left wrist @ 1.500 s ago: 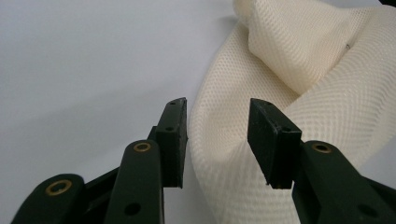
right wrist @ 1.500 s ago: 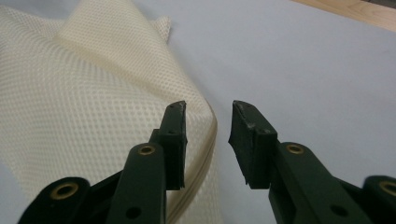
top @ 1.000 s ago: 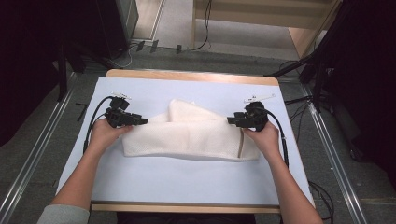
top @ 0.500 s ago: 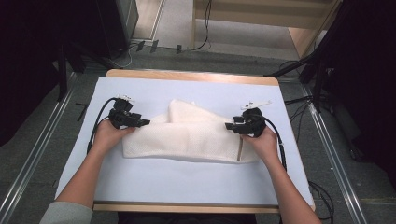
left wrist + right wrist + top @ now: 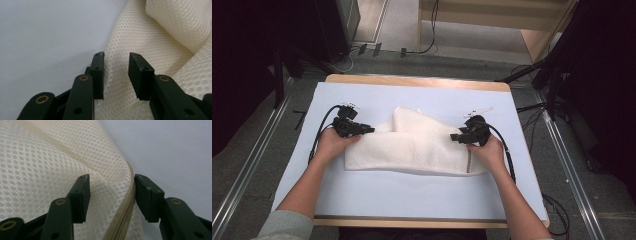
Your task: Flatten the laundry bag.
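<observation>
Since the earlier frame our right gripper (image 5: pixel 457 136) slid inward along the folded cream mesh bag (image 5: pixel 412 150) at mid-frame on the bench (image 5: pixel 422 95); our left gripper (image 5: pixel 369 130) too straddles its edge, jaws apart.

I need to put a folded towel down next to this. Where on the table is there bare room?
Bare mat runs between the mesh bag and the near edge, and another strip lies behind the bag toward the far edge. The middle is crowded: the left gripper and right gripper sit at the bag's two ends.
</observation>
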Demonstrator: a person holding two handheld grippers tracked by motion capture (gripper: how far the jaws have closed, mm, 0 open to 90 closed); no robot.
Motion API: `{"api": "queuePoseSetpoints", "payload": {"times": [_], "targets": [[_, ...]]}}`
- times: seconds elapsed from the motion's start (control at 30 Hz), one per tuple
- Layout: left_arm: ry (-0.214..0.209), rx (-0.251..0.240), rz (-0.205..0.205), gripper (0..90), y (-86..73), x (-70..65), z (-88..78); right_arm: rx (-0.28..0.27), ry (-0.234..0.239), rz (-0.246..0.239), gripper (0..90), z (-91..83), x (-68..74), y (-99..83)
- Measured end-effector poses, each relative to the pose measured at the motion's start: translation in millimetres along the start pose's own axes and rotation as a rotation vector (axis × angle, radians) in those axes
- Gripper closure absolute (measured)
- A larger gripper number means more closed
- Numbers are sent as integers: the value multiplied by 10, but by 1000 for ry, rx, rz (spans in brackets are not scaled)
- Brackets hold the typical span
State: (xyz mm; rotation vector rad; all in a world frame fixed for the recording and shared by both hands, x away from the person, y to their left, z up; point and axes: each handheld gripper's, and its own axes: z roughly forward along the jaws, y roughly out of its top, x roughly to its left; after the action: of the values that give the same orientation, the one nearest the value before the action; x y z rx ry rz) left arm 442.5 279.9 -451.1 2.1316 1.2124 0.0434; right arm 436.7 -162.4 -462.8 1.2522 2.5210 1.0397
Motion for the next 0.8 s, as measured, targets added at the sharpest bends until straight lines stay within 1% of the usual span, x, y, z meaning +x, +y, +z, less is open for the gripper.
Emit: {"api": "queuePoseSetpoints", "payload": {"times": [0.03,0.07,0.13,0.17,0.2,0.23,0.27,0.33,0.4,0.43,0.47,0.5,0.53,0.57,0.63,0.67,0.7,0.73,0.77,0.8], "targets": [[8,5,-13,754,1,3,3,2,0,3,553,10,4,-2],[8,6,-20,788,-1,12,5,7,-1,8,591,14,14,-5],[-3,9,-35,867,-3,19,14,9,-1,4,681,1,24,-2],[-3,9,-35,878,-3,19,14,9,-1,4,681,1,24,-2],[6,16,-22,891,2,1,15,4,8,-7,749,-15,23,-1],[6,16,-22,898,2,1,15,4,8,-7,749,-15,23,-1],[11,21,-8,900,5,-8,13,10,4,-9,778,-25,38,3],[0,30,-15,900,12,-7,3,10,5,-7,789,-32,42,6],[-21,19,-42,900,14,22,-46,-1,-2,-6,800,-88,43,19],[-24,14,-47,900,17,23,-67,-7,-5,-12,800,-102,41,22],[-23,7,-42,900,20,24,-91,-18,-6,-19,800,-126,44,28],[-28,-3,-46,900,28,22,-120,-31,-9,-22,800,-154,49,35],[-30,-24,-49,900,34,25,-167,-46,-17,-25,800,-186,52,44],[-30,-24,-49,900,34,25,-167,-46,-17,-25,800,-186,52,44],[-30,-49,-61,900,41,29,-240,-81,-25,-35,798,-286,66,62],[-23,-74,-68,900,36,45,-333,-89,-27,-37,797,-317,70,63],[-23,-74,-68,900,36,45,-333,-93,-28,-32,797,-352,77,62],[-21,-109,-86,900,27,66,-428,-104,-31,-36,797,-382,75,59],[-21,-109,-86,900,27,66,-428,-110,-31,-34,796,-415,73,57],[-24,-119,-84,900,23,77,-469,-118,-34,-37,795,-444,70,55]]}}
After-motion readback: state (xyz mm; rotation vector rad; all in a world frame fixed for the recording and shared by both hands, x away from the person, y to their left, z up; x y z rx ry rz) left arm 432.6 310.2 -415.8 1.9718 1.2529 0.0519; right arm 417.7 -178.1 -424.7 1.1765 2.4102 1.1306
